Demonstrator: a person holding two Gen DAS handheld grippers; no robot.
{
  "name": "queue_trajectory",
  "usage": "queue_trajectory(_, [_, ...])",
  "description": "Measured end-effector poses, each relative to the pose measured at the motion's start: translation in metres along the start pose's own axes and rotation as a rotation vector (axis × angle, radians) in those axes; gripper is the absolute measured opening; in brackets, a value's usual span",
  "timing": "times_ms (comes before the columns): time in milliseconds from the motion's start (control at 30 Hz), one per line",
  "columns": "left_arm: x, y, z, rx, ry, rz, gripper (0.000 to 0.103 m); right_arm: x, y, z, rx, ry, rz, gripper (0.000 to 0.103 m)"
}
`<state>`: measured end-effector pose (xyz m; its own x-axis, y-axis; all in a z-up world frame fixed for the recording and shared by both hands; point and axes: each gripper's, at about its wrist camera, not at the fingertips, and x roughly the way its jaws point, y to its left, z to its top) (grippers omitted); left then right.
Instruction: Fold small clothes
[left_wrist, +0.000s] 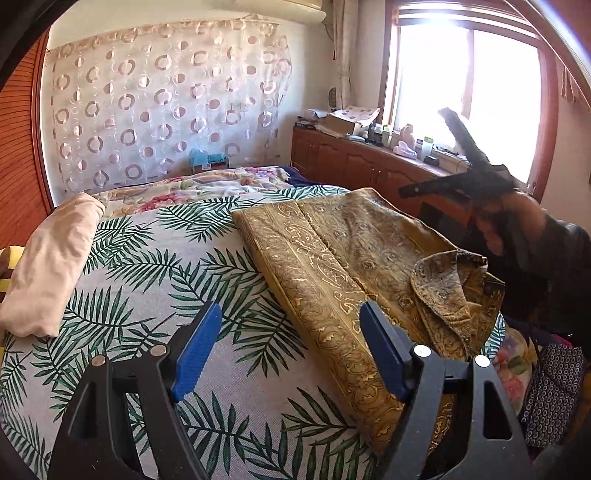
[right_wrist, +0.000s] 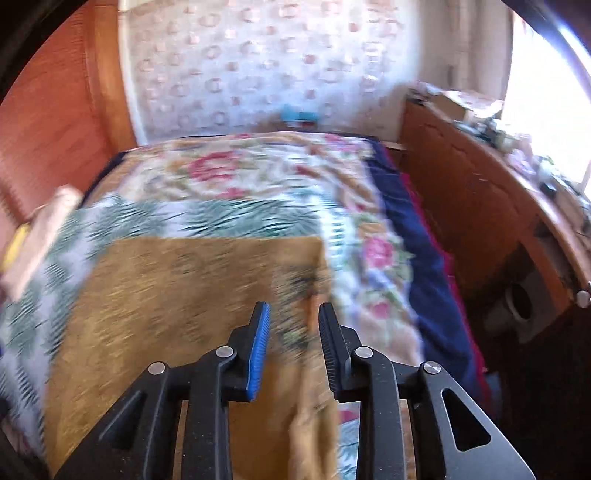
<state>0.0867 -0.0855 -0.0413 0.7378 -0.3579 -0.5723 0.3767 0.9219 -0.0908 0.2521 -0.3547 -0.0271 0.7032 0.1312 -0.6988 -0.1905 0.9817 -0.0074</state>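
A: What is the garment on the bed?

B: A collared shirt (left_wrist: 332, 258) in mustard-gold cloth, printed all over with a pale paisley and scroll pattern.

A: Is it spread open?

B: No. It lies flat, folded into a long panel that runs slantwise across the palm-leaf sheet (left_wrist: 147, 266). One straight folded edge faces the bare sheet, and a lengthwise crease runs down the middle.

A: And the collar?

B: At the near right end, rumpled and standing up a little from the cloth.

A: Anything else folded?

B: A pale pink garment (left_wrist: 51, 266) lies in a neat long bundle at the sheet's left edge, well apart from the shirt.
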Motion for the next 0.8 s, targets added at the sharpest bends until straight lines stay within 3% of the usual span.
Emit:
queue_trajectory(67, [0.000, 0.000, 0.000, -0.002, 0.000, -0.003, 0.078, -0.011, 0.021, -0.015, -0.060, 0.016, 0.063, 0.030])
queue_trajectory(133, [0.001, -0.003, -0.001, -0.005, 0.001, -0.011, 0.078, -0.015, 0.039, -0.032, -0.109, 0.053, 0.131, 0.041])
queue_trajectory(167, [0.001, -0.004, -0.001, -0.005, 0.002, -0.012, 0.078, -0.015, 0.045, -0.040, -0.129, 0.072, 0.153, 0.051])
queue_trajectory(200, [0.002, -0.005, -0.002, -0.002, 0.003, -0.012, 0.078, -0.014, 0.050, -0.047, -0.144, 0.085, 0.161, 0.053])
queue_trajectory(333, [0.003, -0.007, -0.004, -0.002, 0.012, -0.020, 0.078, 0.008, 0.057, -0.064, -0.157, 0.154, 0.160, 0.053])
queue_trajectory(500, [0.003, -0.008, -0.004, 0.003, 0.019, -0.017, 0.078, 0.036, 0.054, -0.054, -0.140, 0.217, 0.136, 0.053])
queue_trajectory(700, [0.002, -0.010, -0.005, 0.003, 0.019, -0.018, 0.078, 0.027, 0.053, -0.055, -0.179, 0.245, 0.152, 0.052])
queue_trajectory(733, [0.002, -0.010, -0.005, 0.005, 0.019, -0.018, 0.078, 0.026, 0.053, -0.057, -0.188, 0.249, 0.153, 0.051])
queue_trajectory(800, [0.001, -0.011, -0.005, 0.008, 0.017, -0.018, 0.078, 0.016, 0.053, -0.057, -0.199, 0.254, 0.160, 0.040])
